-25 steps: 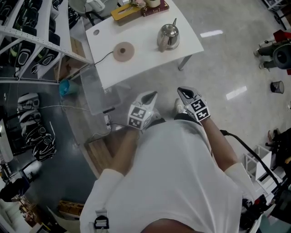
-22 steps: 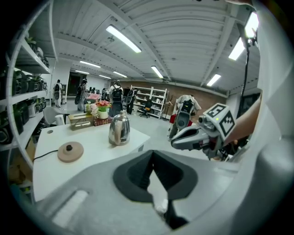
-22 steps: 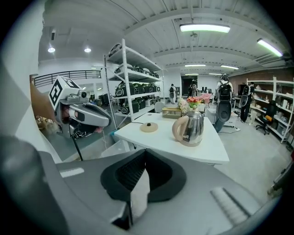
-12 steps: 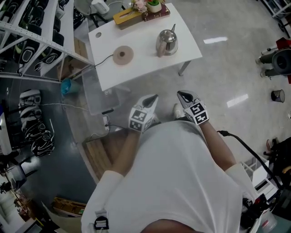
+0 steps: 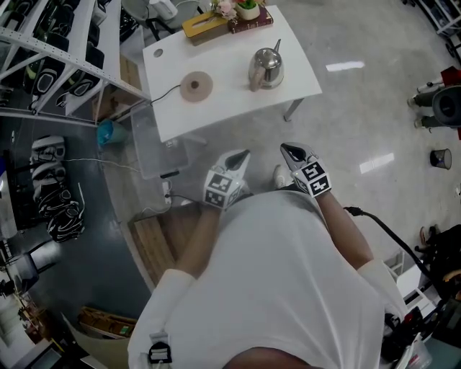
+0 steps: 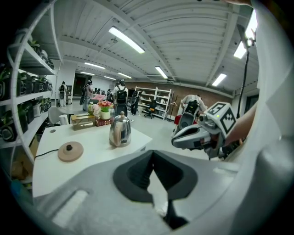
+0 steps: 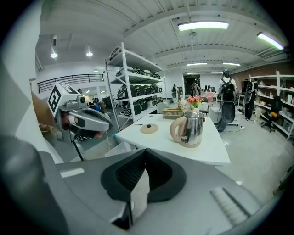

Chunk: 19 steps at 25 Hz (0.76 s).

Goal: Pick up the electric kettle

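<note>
Both pairs of jaws are clenched on nothing. The left gripper (image 5: 238, 157) and the right gripper (image 5: 292, 151) sit side by side, tucked close against the person's front, and each gripper view shows the pads pressed together with only floor and bench beyond them.

The kettle (image 5: 266, 66) stands upright on the white bench (image 5: 232, 101), well apart from both grippers, with open floor between. It is not on its round base (image 5: 196, 84), which lies on the same bench a little way off from the kettle, on its handle side, with a cord trailing away. From the right gripper view the cream handle (image 7: 175, 130) points towards that base and the spout points away from it. Behind the kettle, at the far edge, are a flat box (image 5: 207, 24) and a small pot of flowers (image 5: 247, 9).

So the kettle is not in any grip and not lifted. As I judge it, this picture fits two stages equally well: the person standing off from the kettle ahead of reaching for it, or standing back from a kettle that has been set down again. Nothing here tells which. What does hold is that neither pair of jaws lines up with the handle. Any grasp would need a gripper carried across that gap, with jaws spread wide enough to take the handle.
</note>
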{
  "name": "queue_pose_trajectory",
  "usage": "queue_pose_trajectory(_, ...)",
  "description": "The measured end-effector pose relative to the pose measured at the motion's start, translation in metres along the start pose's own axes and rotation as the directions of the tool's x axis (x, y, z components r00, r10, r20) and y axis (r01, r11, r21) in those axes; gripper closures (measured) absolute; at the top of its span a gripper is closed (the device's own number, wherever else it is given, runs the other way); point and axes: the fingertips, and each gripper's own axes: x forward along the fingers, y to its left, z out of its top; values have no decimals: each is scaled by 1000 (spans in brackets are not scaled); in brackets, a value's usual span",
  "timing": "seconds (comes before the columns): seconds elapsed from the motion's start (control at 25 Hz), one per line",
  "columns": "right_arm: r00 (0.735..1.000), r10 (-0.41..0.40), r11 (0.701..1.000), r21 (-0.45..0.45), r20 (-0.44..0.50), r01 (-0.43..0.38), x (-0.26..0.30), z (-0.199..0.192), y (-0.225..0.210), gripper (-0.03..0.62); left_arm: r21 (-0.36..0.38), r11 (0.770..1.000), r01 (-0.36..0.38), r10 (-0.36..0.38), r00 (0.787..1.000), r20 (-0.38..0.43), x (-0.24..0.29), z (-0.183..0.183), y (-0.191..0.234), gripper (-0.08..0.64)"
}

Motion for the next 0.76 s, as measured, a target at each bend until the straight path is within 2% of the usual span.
queue_pose_trajectory(0.76, 999, 37, 999, 3, 0, -37, 6, 7, 4, 598, 16, 1000, 0, 0, 1000, 7, 3, 7, 9, 557)
